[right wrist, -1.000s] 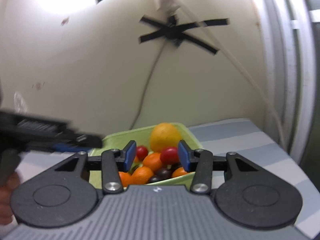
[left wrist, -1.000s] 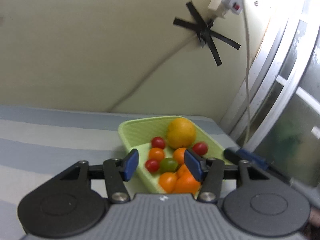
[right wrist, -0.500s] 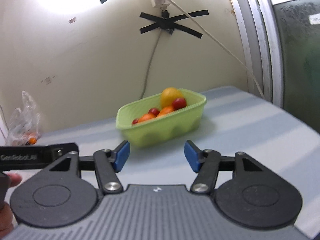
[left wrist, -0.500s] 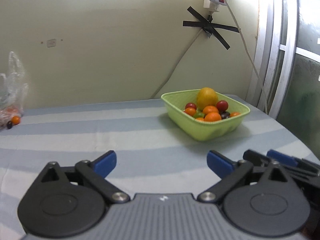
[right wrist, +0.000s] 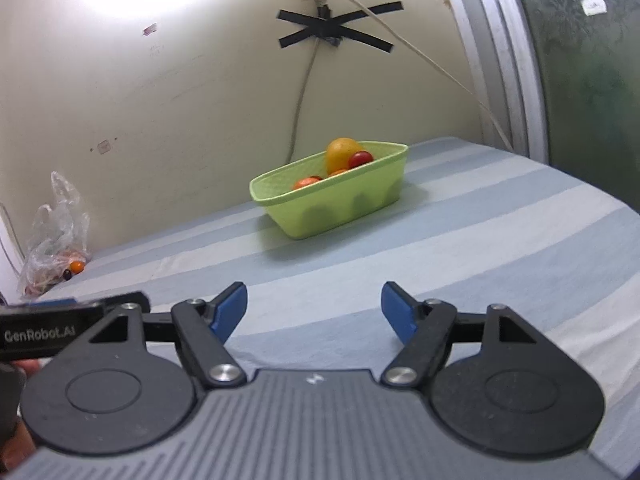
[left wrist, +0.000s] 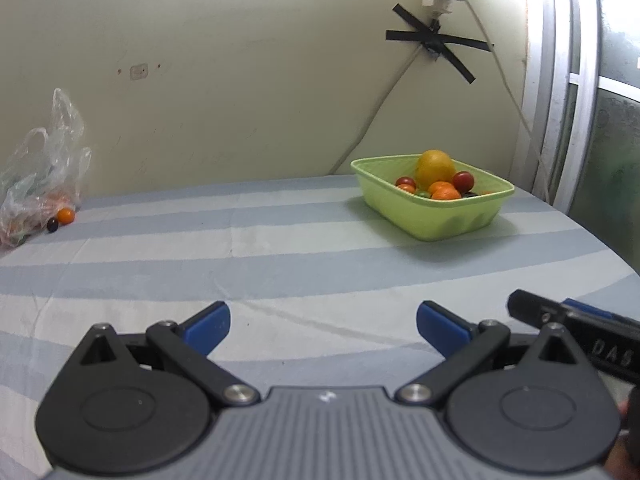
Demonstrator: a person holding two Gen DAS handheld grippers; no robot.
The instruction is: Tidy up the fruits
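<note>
Striped cloth, ribbed green plastic basket; left gripper agape, right gripper opening, empty.

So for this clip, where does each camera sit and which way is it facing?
Left wrist: on the left gripper, open and empty, looking across the striped cloth to the green basket; the right gripper's edge shows.
Right wrist: on the right gripper, jaws opening and empty, facing the same basket; a fingertip shows.
Shared: basket, plastic bag, taped cable.
</note>
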